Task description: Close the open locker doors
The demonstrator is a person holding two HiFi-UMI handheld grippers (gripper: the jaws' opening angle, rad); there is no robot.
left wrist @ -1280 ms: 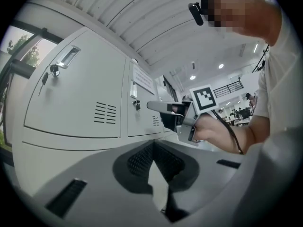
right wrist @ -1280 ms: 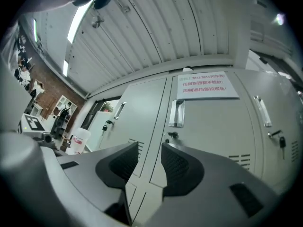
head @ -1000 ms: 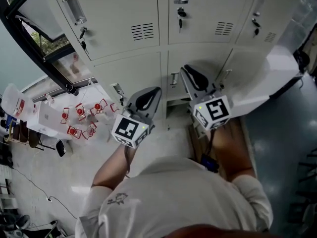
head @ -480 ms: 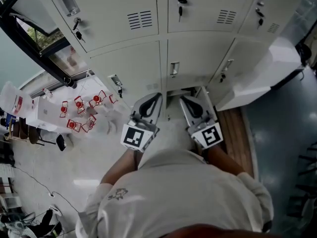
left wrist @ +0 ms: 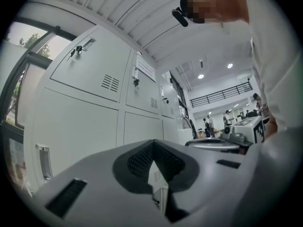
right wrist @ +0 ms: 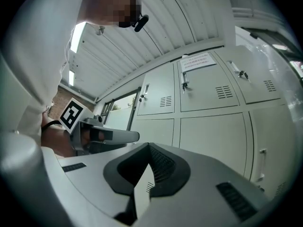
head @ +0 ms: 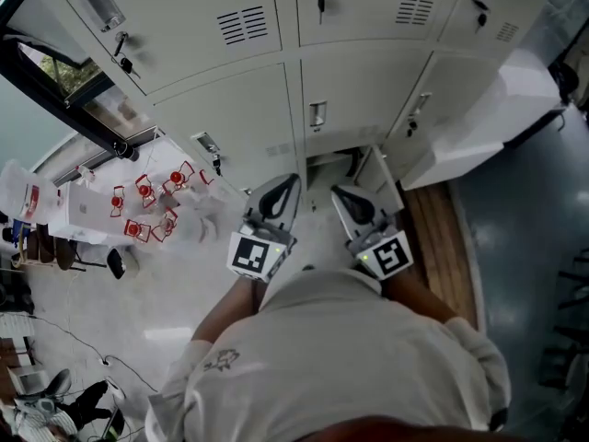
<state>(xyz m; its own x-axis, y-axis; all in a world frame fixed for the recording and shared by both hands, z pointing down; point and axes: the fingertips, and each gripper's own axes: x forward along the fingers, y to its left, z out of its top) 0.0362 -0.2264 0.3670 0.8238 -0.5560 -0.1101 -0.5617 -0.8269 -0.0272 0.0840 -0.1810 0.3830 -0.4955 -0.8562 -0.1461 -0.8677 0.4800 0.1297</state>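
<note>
Pulled back toward the chest since a second ago: left gripper (head: 283, 184) and right gripper (head: 340, 193), now side by side below the locker fronts instead of up against them. Both pressed together with nothing held, going by each gripper view, with dark ribbed pads (left wrist: 139, 161) meeting in a V inside smooth grey plastic shells. Facing pale grey sheet-metal lockers (head: 230, 109): flat matte panels, louvred vent slots (head: 242, 26), little keys (head: 319, 4) dangling from the locks. Bottom-row locker door (head: 382, 180) hanging ajar just ahead of the right gripper, seen nearly edge-on, dark gap beside it. Can't see inside that locker at all. Lower part blocked by the grippers and a white shirt (head: 340, 366). No idea what the white slab (head: 488, 127) on the right is.
</note>
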